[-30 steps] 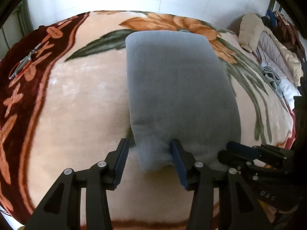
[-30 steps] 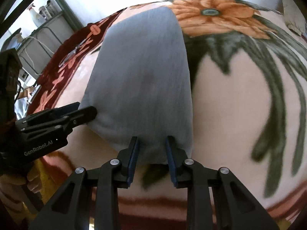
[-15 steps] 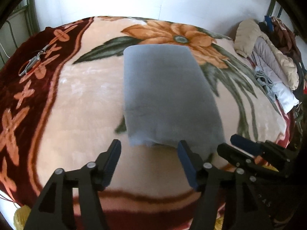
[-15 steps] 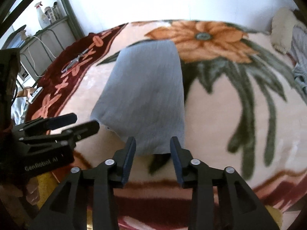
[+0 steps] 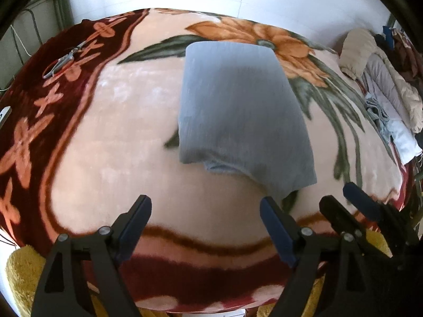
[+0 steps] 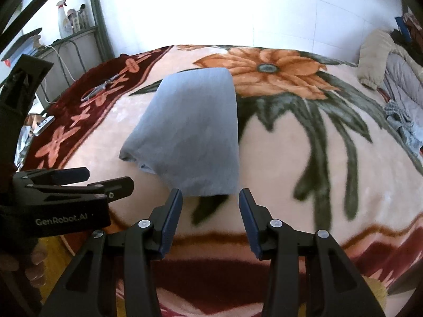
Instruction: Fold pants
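Observation:
The grey-blue pants (image 5: 240, 111) lie folded into a thick rectangle on the flowered blanket (image 5: 105, 132), with an inner layer peeking out at the near edge. My left gripper (image 5: 205, 206) hovers short of that edge, its jaws opening wide with nothing between them. The right gripper (image 5: 337, 194) shows beside it at the right. In the right wrist view the pants (image 6: 190, 132) end just beyond my right gripper (image 6: 210, 195), which is open and empty. The left gripper (image 6: 107, 177) sits to its left, clear of the cloth.
Scissors (image 5: 63, 60) lie on the blanket's dark red border at the far left. A heap of jackets and clothes (image 5: 383, 87) fills the right side of the bed. A metal shelf with a spray bottle (image 6: 63, 18) stands at the back left. The blanket's near edge runs under both grippers.
Both grippers let go of the near edge of the folded pants and drew back and upward. Their jaws widened, the left far more. The pants stayed in place.

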### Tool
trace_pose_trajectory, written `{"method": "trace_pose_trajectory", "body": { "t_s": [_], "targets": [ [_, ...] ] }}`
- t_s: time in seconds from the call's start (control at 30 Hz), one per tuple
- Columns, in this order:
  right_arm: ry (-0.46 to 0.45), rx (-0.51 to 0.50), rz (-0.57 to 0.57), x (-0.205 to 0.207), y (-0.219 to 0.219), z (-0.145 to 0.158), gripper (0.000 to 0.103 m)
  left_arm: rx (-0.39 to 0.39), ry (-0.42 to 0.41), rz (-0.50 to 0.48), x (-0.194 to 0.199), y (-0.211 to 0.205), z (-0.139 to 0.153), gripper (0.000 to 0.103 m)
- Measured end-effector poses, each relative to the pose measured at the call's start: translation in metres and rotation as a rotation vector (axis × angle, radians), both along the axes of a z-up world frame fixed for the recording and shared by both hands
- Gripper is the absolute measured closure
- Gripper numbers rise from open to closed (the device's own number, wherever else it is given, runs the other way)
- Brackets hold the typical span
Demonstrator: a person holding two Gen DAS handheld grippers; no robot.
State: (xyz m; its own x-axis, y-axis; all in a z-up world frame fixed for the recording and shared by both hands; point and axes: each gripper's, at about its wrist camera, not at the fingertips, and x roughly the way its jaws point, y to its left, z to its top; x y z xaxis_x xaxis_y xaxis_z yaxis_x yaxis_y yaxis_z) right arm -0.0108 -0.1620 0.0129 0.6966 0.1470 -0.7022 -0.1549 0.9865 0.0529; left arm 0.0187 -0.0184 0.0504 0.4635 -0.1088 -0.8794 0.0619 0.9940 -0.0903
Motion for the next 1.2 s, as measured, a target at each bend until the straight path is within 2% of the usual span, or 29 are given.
{"method": "trace_pose_trajectory", "body": {
  "t_s": [0.13, 0.37, 1.2],
  "targets": [
    [0.016, 0.017, 0.0, -0.002, -0.005, -0.004, 0.058, 0.015, -0.008, -0.007, -0.007, -0.002, 0.002, 0.016],
    [-0.018, 0.033, -0.01, -0.007, -0.007, 0.005, 0.058, 0.015, -0.029, -0.009, -0.008, -0.004, 0.01, 0.015],
    [-0.036, 0.065, -0.004, -0.009, -0.007, 0.01, 0.058, 0.022, -0.07, -0.012, -0.011, -0.009, 0.019, 0.014]
  ]
}}
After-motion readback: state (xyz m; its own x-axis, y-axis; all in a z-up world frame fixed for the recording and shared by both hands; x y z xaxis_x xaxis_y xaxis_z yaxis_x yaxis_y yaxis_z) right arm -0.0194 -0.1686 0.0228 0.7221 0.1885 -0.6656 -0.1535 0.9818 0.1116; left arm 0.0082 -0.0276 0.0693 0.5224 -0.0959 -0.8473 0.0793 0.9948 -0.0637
